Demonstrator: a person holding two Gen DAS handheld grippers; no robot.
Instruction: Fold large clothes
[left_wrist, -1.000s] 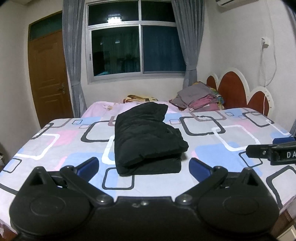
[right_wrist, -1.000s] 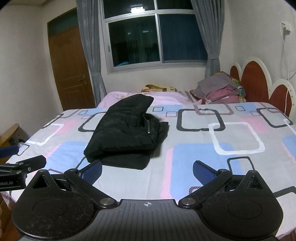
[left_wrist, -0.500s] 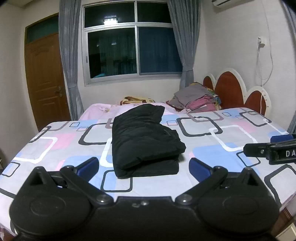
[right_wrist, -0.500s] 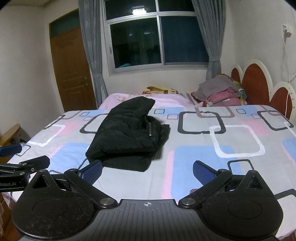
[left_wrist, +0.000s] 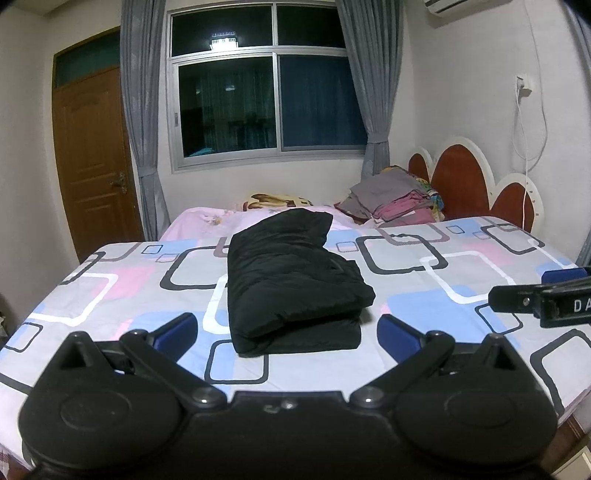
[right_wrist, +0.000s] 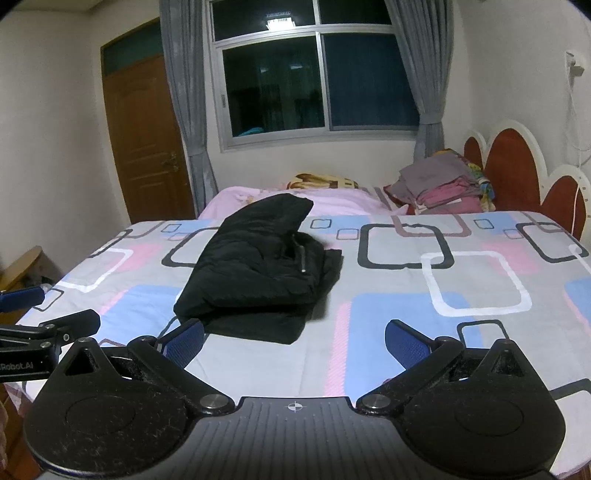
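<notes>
A black padded jacket (left_wrist: 291, 280) lies folded into a thick bundle in the middle of the bed; it also shows in the right wrist view (right_wrist: 258, 269). My left gripper (left_wrist: 286, 338) is open and empty, held back from the jacket's near edge above the bed's front. My right gripper (right_wrist: 293, 343) is open and empty, to the right of the jacket's near corner. The right gripper's side shows at the right edge of the left wrist view (left_wrist: 543, 301), and the left gripper's side at the left edge of the right wrist view (right_wrist: 44, 332).
The bed has a sheet with square patterns (left_wrist: 461, 280). A stack of folded clothes (left_wrist: 395, 201) sits at the back right by the red headboard (left_wrist: 465, 184). A pink cover and a patterned pillow (left_wrist: 273, 201) lie at the back. A wooden door (left_wrist: 96, 162) is at the left.
Both grippers have drawn back and risen slightly from the bed, so more of the room shows. The jacket has not moved, and both grippers stay open.
</notes>
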